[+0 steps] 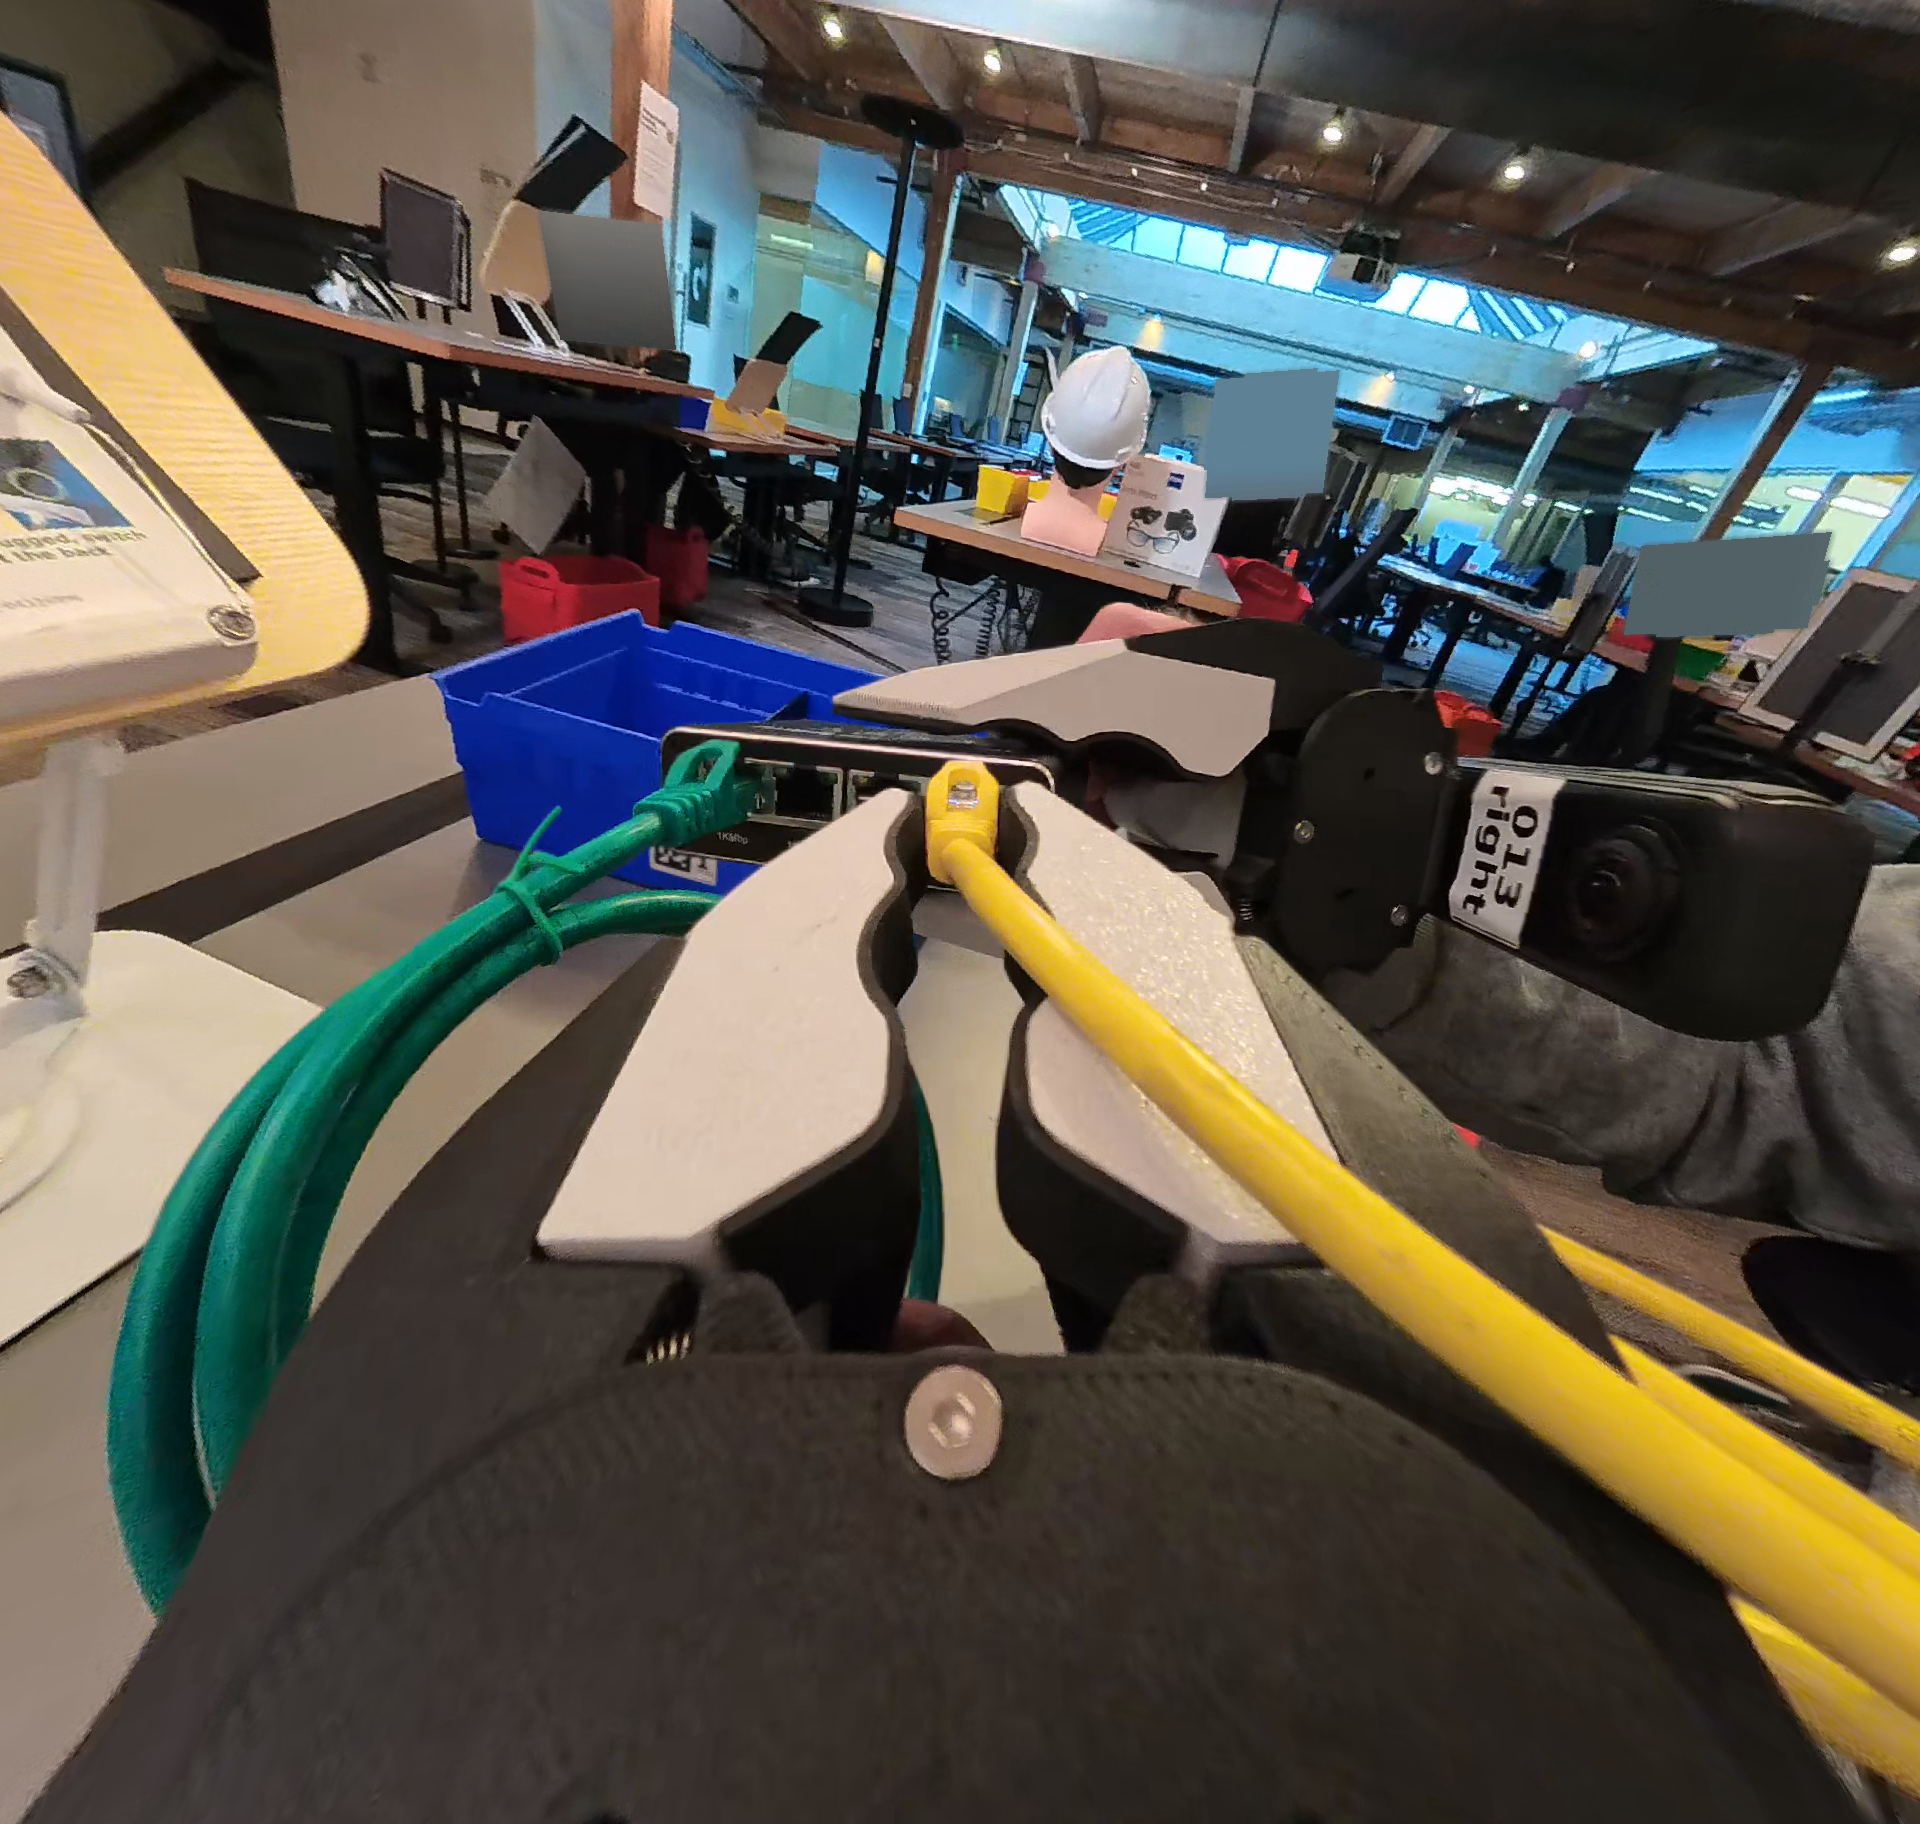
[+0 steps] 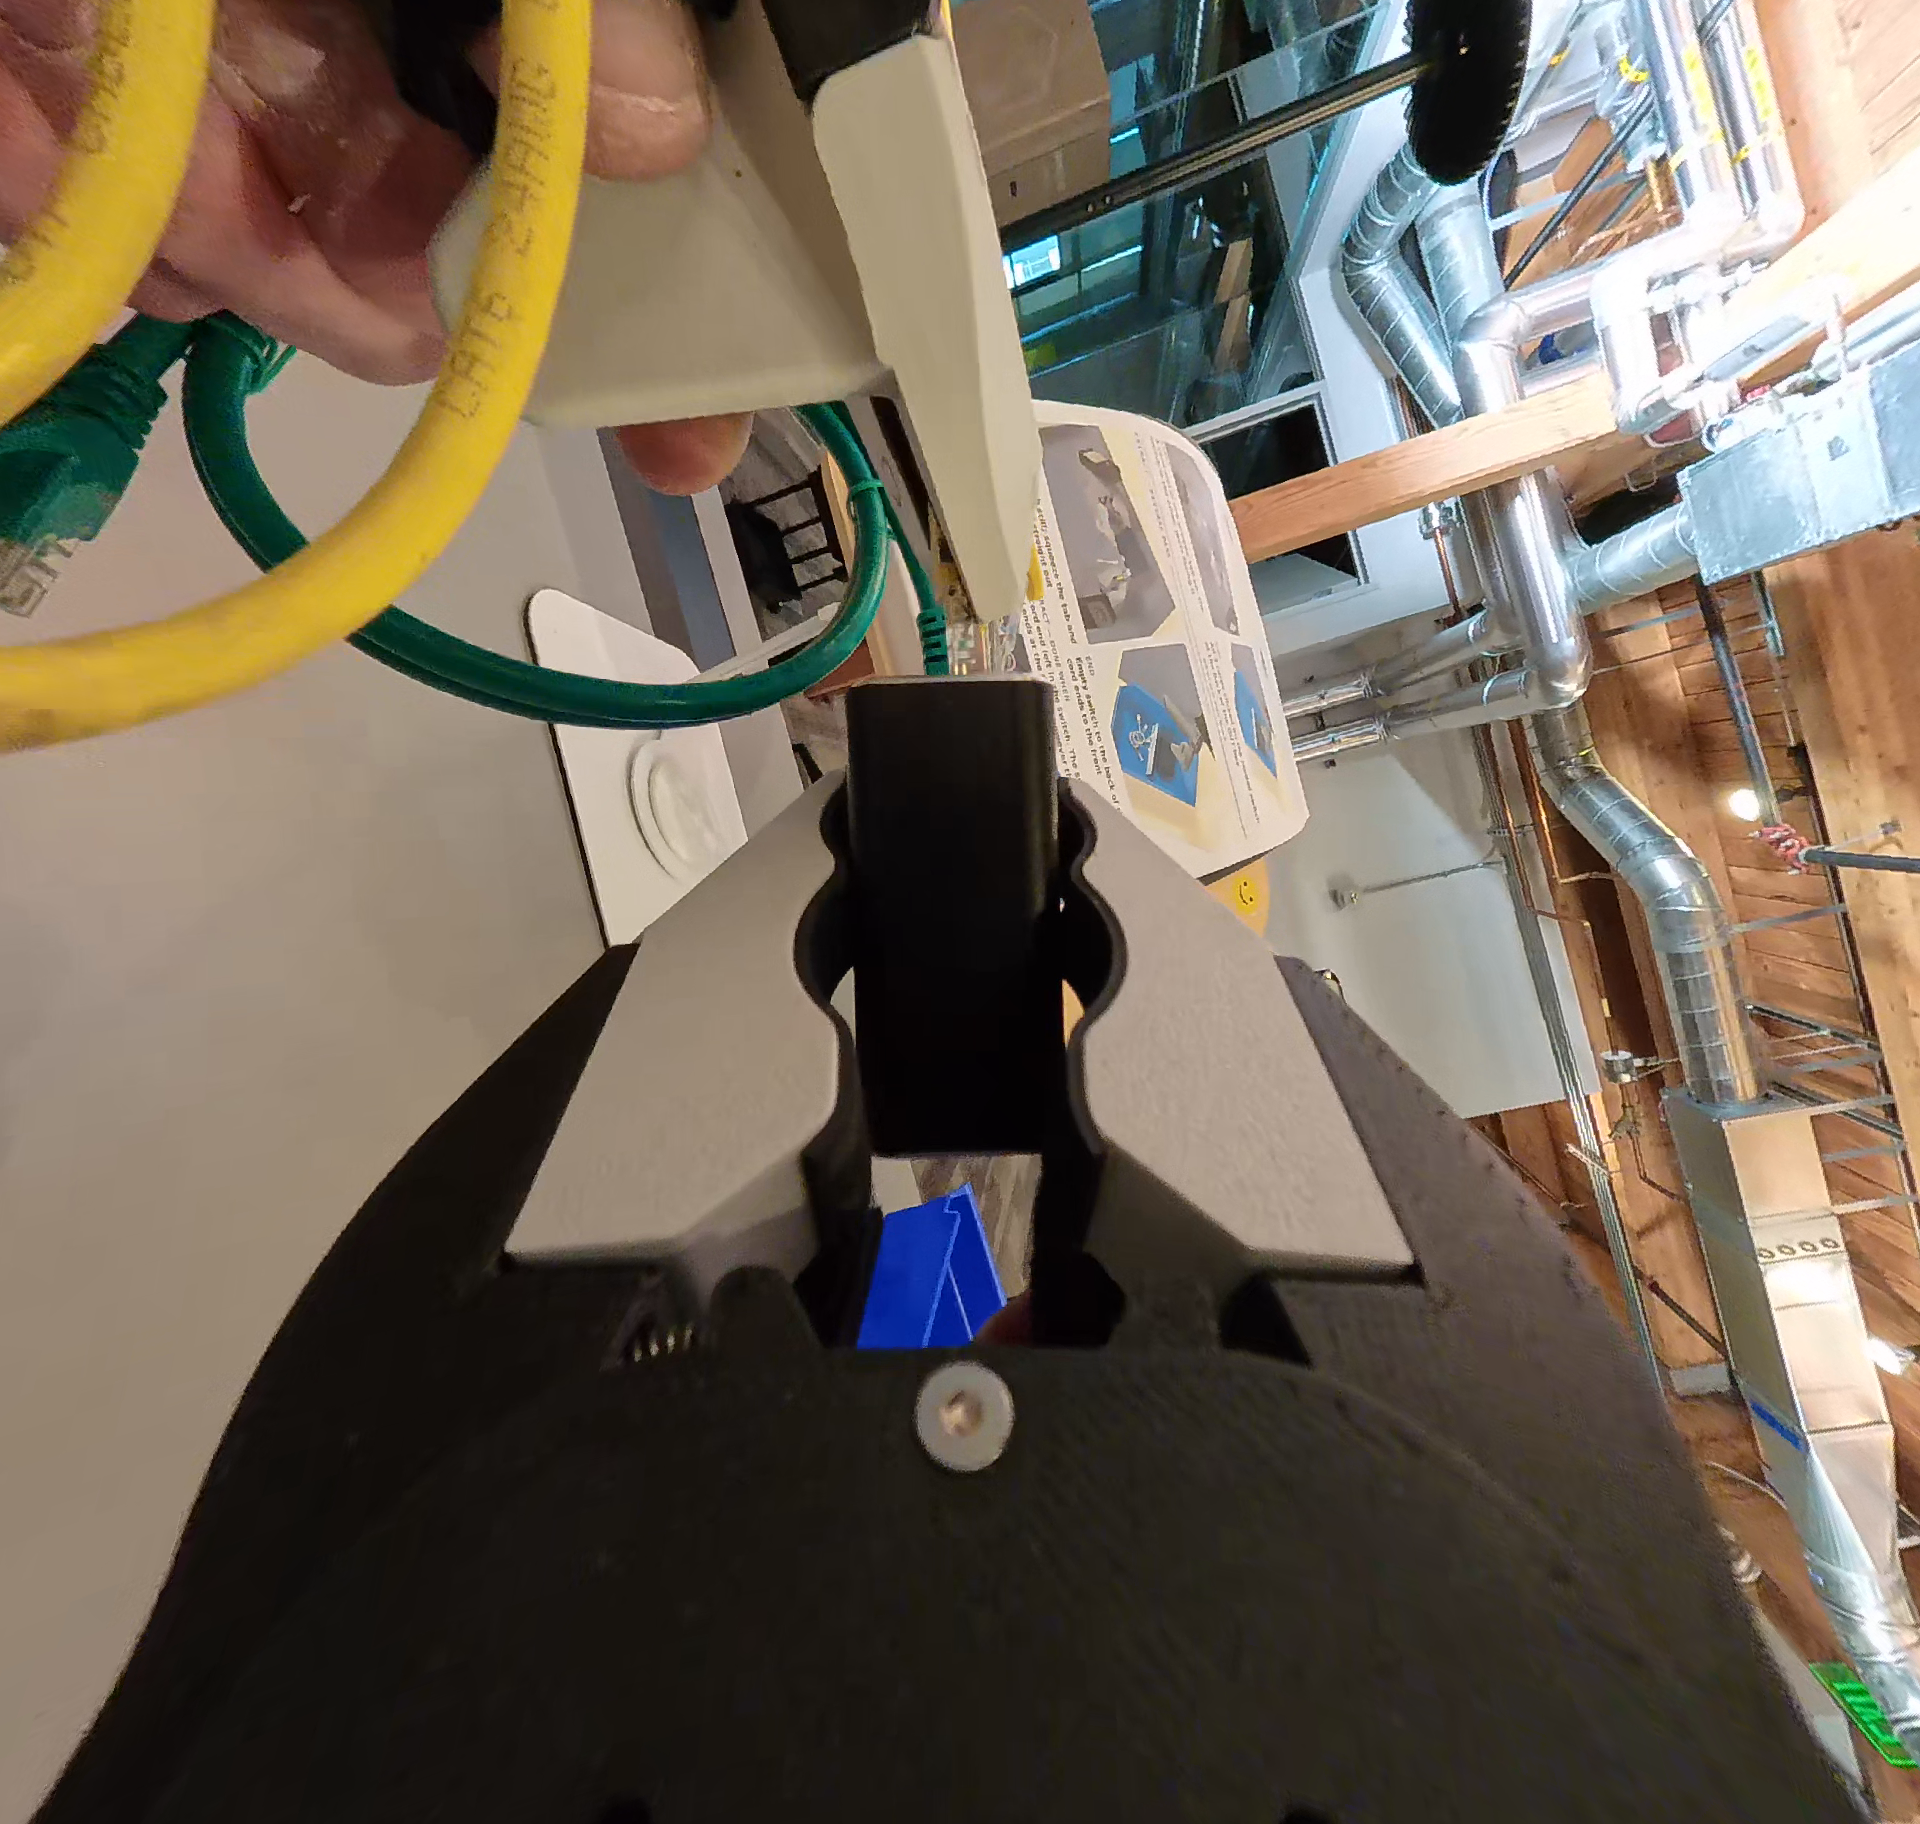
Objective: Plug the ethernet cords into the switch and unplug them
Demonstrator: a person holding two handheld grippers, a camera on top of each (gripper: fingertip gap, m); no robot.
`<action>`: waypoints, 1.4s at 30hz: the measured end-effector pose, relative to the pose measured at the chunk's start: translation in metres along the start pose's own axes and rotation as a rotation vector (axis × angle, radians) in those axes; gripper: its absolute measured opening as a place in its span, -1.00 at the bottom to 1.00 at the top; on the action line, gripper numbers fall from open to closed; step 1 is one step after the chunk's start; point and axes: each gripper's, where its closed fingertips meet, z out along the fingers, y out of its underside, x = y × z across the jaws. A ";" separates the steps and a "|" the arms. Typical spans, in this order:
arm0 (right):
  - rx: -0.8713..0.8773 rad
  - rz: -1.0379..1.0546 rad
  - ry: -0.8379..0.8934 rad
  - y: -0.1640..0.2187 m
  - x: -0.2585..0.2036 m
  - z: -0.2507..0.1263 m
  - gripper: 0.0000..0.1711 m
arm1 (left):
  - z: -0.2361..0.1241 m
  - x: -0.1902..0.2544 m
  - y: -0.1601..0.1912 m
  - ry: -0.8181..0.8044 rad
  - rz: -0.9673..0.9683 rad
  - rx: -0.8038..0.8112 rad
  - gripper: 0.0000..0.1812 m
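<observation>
A black switch (image 1: 800, 735) is held above the grey table, ports facing me in the left wrist view. A green cord's plug (image 1: 707, 798) sits in its leftmost port. My left gripper (image 1: 958, 800) is shut on the yellow cord's plug (image 1: 961, 818), whose tip is at a port toward the right of the switch face. The yellow cord (image 1: 1299, 1151) trails back over my right finger. My right gripper (image 1: 997, 709) comes in from the right, turned on its side. In its own view the right gripper (image 2: 951, 808) is shut on the switch body (image 2: 951, 922).
A blue bin (image 1: 582, 725) stands just behind the switch. An instruction card on a white stand (image 1: 104, 548) is at the left, its base (image 1: 104, 1047) on the table. The green cord (image 1: 312, 1099) is coiled at the left, with its free plug (image 2: 62, 486) on the table. The tips of both grippers are at nearly the same place.
</observation>
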 end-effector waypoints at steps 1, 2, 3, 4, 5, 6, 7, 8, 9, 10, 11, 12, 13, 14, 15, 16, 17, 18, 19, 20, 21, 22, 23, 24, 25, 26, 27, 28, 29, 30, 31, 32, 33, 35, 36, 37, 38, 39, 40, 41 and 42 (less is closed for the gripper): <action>0.001 -0.002 0.000 0.000 0.000 0.000 -0.62 | 0.001 0.000 0.001 0.007 -0.006 -0.004 -0.86; 0.006 -0.003 0.000 0.000 0.000 -0.001 -0.63 | 0.001 -0.002 0.002 0.007 -0.006 -0.013 -0.86; 0.012 -0.006 0.002 -0.001 0.001 -0.001 -0.62 | 0.002 -0.002 0.002 0.015 -0.012 -0.011 -0.86; 0.018 -0.010 -0.003 -0.002 0.000 -0.002 -0.63 | 0.002 -0.001 0.003 0.032 -0.034 -0.015 -0.86; 0.017 -0.012 -0.008 -0.002 -0.001 -0.002 -0.62 | 0.002 -0.001 0.003 0.043 -0.049 -0.015 -0.86; 0.020 -0.016 -0.008 -0.001 -0.001 -0.002 -0.63 | 0.003 -0.002 0.004 0.046 -0.048 -0.014 -0.86; 0.029 -0.015 -0.011 -0.002 -0.001 -0.003 -0.63 | 0.003 -0.001 0.005 0.056 -0.048 -0.019 -0.86; 0.041 -0.010 -0.015 -0.003 -0.002 -0.004 -0.63 | 0.004 0.001 0.005 0.073 -0.054 -0.025 -0.86; 0.045 -0.008 -0.012 -0.004 -0.001 -0.004 -0.63 | 0.004 0.003 0.005 0.089 -0.061 -0.022 -0.86; 0.046 -0.015 -0.008 -0.005 0.000 -0.005 -0.63 | 0.005 0.004 0.005 0.098 -0.067 -0.020 -0.86; 0.053 -0.016 -0.013 -0.005 0.000 -0.005 -0.63 | 0.006 0.005 0.005 0.107 -0.071 -0.024 -0.86; 0.056 -0.012 -0.014 -0.006 0.000 -0.006 -0.63 | 0.007 0.006 0.005 0.113 -0.072 -0.026 -0.86; 0.062 -0.010 -0.013 -0.006 0.000 -0.006 -0.63 | 0.007 0.006 0.005 0.120 -0.073 -0.023 -0.86; 0.061 -0.012 -0.016 -0.005 0.000 -0.007 -0.63 | 0.008 0.006 0.006 0.121 -0.071 -0.026 -0.86; 0.062 -0.015 -0.015 -0.005 0.000 -0.007 -0.63 | 0.008 0.006 0.006 0.121 -0.064 -0.031 -0.86; 0.063 -0.015 -0.014 -0.005 0.000 -0.007 -0.63 | 0.008 0.006 0.006 0.123 -0.062 -0.030 -0.86; 0.065 -0.017 -0.014 -0.005 0.000 -0.007 -0.63 | 0.009 0.006 0.006 0.125 -0.061 -0.027 -0.86; 0.066 -0.017 -0.016 -0.006 0.001 -0.008 -0.63 | 0.009 0.007 0.006 0.125 -0.055 -0.021 -0.86; 0.070 -0.017 -0.013 -0.006 0.002 -0.008 -0.63 | 0.009 0.008 0.005 0.128 -0.044 -0.010 -0.86; 0.075 -0.017 -0.011 -0.007 0.003 -0.009 -0.63 | 0.009 0.009 0.003 0.133 -0.034 0.002 -0.86; 0.077 -0.017 -0.012 -0.008 0.004 -0.009 -0.63 | 0.009 0.010 0.002 0.135 -0.029 0.010 -0.86; 0.077 -0.018 -0.012 -0.008 0.005 -0.009 -0.63 | 0.010 0.010 0.002 0.132 -0.026 0.014 -0.86; 0.079 -0.019 -0.010 -0.007 0.006 -0.009 -0.63 | 0.010 0.011 0.001 0.130 -0.021 0.016 -0.86; 0.081 -0.016 -0.011 -0.007 0.006 -0.009 -0.63 | 0.011 0.011 0.001 0.130 -0.015 0.018 -0.86; 0.084 -0.014 -0.012 -0.007 0.007 -0.009 -0.63 | 0.011 0.012 0.000 0.133 -0.010 0.019 -0.86; 0.085 -0.017 -0.009 -0.007 0.007 -0.010 -0.63 | 0.011 0.013 0.000 0.140 -0.009 0.023 -0.86; 0.085 -0.018 -0.007 -0.007 0.008 -0.010 -0.63 | 0.012 0.013 -0.001 0.142 -0.008 0.028 -0.86; 0.085 -0.016 -0.007 -0.007 0.008 -0.010 -0.63 | 0.012 0.013 -0.002 0.142 -0.011 0.036 -0.86; 0.085 -0.018 -0.006 -0.007 0.009 -0.010 -0.63 | 0.012 0.013 -0.002 0.143 -0.014 0.043 -0.86; 0.085 -0.024 -0.004 -0.007 0.009 -0.010 -0.63 | 0.012 0.014 -0.002 0.143 -0.006 0.045 -0.86; 0.085 -0.025 -0.006 -0.007 0.009 -0.010 -0.63 | 0.013 0.013 -0.002 0.139 -0.001 0.042 -0.86; 0.087 -0.025 -0.007 -0.006 0.008 -0.010 -0.63 | 0.013 0.013 -0.001 0.135 0.005 0.038 -0.86; 0.087 -0.028 -0.007 -0.006 0.008 -0.010 -0.63 | 0.014 0.014 -0.001 0.130 0.019 0.032 -0.86; 0.086 -0.028 -0.007 -0.005 0.009 -0.010 -0.63 | 0.015 0.014 -0.001 0.122 0.039 0.024 -0.86; 0.087 -0.028 -0.005 -0.005 0.010 -0.010 -0.62 | 0.015 0.014 -0.002 0.124 0.036 0.021 -0.86; 0.087 -0.029 -0.003 -0.005 0.011 -0.010 -0.63 | 0.015 0.014 -0.003 0.127 0.033 0.019 -0.86; 0.087 -0.030 0.000 -0.006 0.012 -0.010 -0.63 | 0.015 0.015 -0.003 0.128 0.031 0.020 -0.86; 0.086 -0.034 0.002 -0.005 0.012 -0.009 -0.63 | 0.015 0.015 -0.004 0.125 0.035 0.017 -0.86; 0.085 -0.038 0.004 -0.005 0.013 -0.009 -0.62 | 0.016 0.015 -0.004 0.116 0.051 0.011 -0.86; 0.085 -0.036 0.004 -0.004 0.013 -0.009 -0.62 | 0.016 0.015 -0.004 0.110 0.062 0.005 -0.86; 0.087 -0.034 0.003 -0.004 0.013 -0.010 -0.63 | 0.017 0.016 -0.004 0.105 0.069 0.000 -0.86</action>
